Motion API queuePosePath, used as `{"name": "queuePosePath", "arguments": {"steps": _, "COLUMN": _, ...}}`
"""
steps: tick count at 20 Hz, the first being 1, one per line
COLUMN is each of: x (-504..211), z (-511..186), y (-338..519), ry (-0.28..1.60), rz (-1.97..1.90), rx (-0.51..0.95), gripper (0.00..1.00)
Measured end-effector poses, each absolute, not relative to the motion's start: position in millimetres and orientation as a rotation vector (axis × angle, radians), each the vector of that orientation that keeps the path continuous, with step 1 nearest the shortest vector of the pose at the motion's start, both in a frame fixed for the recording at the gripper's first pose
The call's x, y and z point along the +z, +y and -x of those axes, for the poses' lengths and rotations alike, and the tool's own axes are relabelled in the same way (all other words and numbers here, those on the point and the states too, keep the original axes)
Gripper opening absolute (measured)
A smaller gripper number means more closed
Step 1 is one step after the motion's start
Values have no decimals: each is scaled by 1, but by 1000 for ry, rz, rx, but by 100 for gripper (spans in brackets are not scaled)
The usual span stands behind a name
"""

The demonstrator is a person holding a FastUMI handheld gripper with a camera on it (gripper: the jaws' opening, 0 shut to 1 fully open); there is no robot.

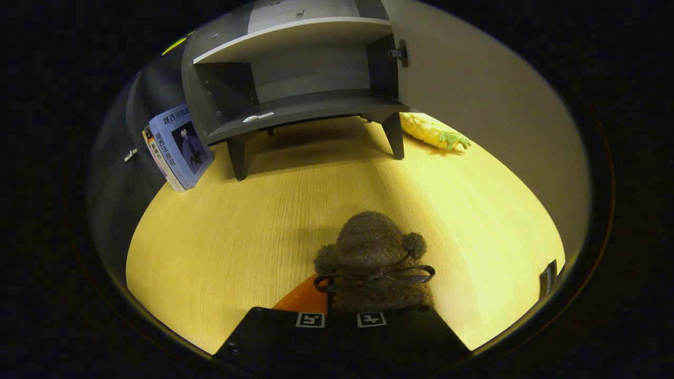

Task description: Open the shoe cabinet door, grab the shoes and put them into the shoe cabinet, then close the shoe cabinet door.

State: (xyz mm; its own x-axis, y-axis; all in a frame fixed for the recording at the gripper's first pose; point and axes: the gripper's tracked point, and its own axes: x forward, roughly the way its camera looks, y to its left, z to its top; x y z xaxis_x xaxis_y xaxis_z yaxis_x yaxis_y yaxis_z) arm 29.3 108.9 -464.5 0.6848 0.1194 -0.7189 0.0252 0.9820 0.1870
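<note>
Brown fuzzy shoe [375,263] with bow and pom-poms sits gripped between our gripper's [341,319] nearly closed fingers, above the pale wooden table [221,231]; beyond, we see the grey shoe cabinet [295,79] standing open.

Gripper [342,316] fingers closed together (tips hidden), held low
</note>
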Motion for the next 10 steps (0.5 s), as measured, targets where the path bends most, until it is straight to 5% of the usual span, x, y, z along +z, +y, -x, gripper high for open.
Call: {"name": "queuePosePath", "arguments": {"steps": 10, "x": -298, "z": -40, "y": 96, "ry": 645, "rz": -188, "rx": 102, "gripper": 7}}
